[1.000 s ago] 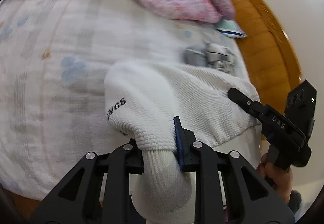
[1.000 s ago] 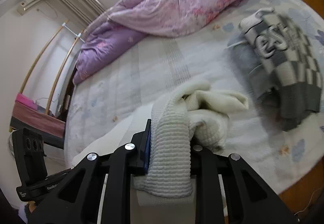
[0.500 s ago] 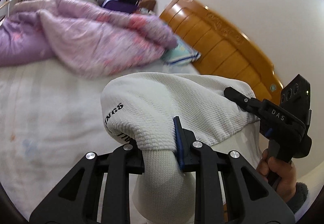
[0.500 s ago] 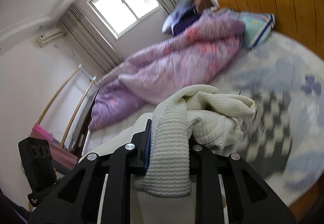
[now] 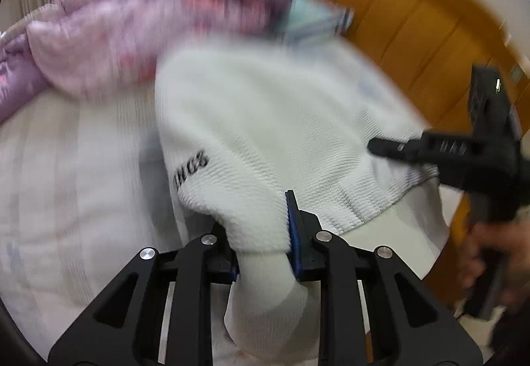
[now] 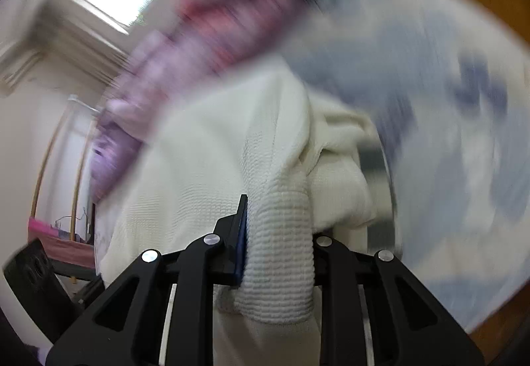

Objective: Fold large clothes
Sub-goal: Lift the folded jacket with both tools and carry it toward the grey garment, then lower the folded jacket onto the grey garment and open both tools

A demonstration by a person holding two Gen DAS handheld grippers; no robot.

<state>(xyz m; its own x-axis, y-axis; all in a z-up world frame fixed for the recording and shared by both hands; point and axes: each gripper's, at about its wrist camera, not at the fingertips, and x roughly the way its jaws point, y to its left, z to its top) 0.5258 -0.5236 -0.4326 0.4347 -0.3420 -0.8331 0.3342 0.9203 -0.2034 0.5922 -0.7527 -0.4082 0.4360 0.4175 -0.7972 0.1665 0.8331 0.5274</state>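
Holding the white sweater point(image 5: 265, 121) up off the bed point(image 5: 66, 187) with both tools, one pinch each. Left gripper point(image 5: 265, 253) is clamped on a bunched ribbed part of the knit, likely a cuff or hem; cloth fills the gap between the jaws and hangs down below them. Right gripper point(image 6: 278, 246) is clamped on another ribbed band, with a loose wad of sweater point(image 6: 212, 167) spilling past it on the right side.

Both views are smeared, so the tools look to be moving fast. The sweater hangs in the air between the grippers, over the bed and nearer the wooden headboard point(image 5: 430, 44) end than the foot; whether any of it touches the sheet cannot be told.

Risks, as a judgement:
- Grip is on thick rolled rib. A quick swing could pull the knit out of one jaw; the sweater would then drop in a heap on the bed.
- The wad by the right gripper suggests layers or a sleeve caught together. Laid down like that, the fold comes out lumpy and skewed.
- The purple quilt point(image 5: 109, 34) lies along the far edge of the bed. Laid too far that way, the sweater lands on its slope, not flat.
- The right gripper point(image 5: 440, 154) sits close to the cloth edge in the left view; the two tools could clash if brought together carelessly.
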